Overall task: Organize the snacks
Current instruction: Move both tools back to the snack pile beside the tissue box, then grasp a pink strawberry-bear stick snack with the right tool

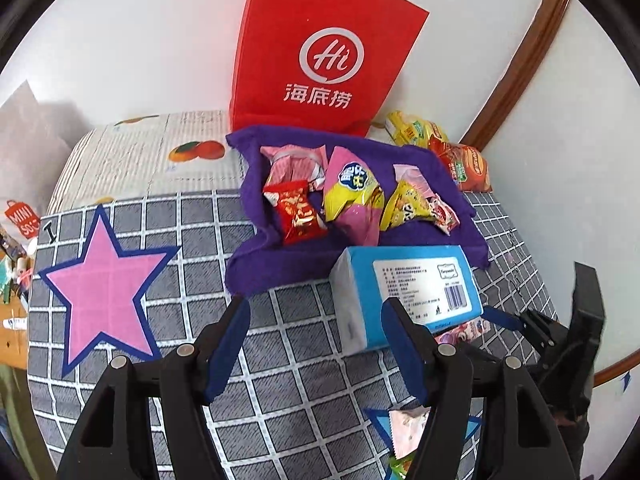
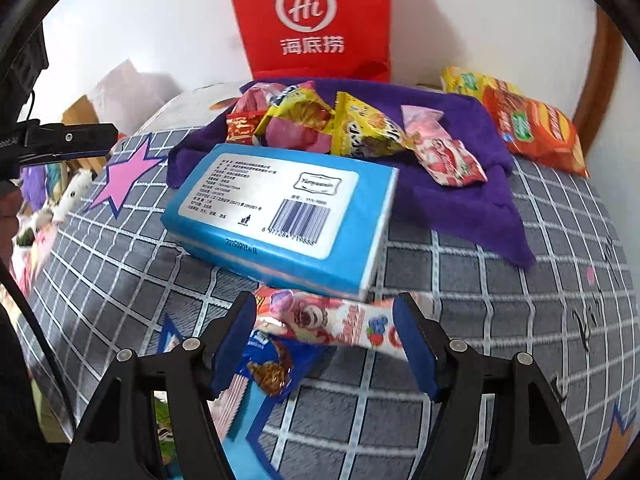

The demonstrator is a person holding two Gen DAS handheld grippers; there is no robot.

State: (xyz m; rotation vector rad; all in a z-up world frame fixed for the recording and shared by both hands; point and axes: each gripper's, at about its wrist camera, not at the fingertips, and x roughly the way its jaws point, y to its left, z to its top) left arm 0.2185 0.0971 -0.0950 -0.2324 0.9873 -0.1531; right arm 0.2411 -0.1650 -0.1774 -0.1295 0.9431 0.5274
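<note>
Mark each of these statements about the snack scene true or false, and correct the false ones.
1. The red paper bag stands upright behind the purple cloth. True.
2. The blue tissue pack lies with its barcode label facing down. False: the label and barcode face up.
3. Several snack packets lie on the purple cloth. True.
4. The right gripper is clamped on the tissue pack. False: its jaws stand open over a pink and white snack packet in front of the pack.
5. The left gripper holds a red packet. False: nothing is between its open jaws.
</note>
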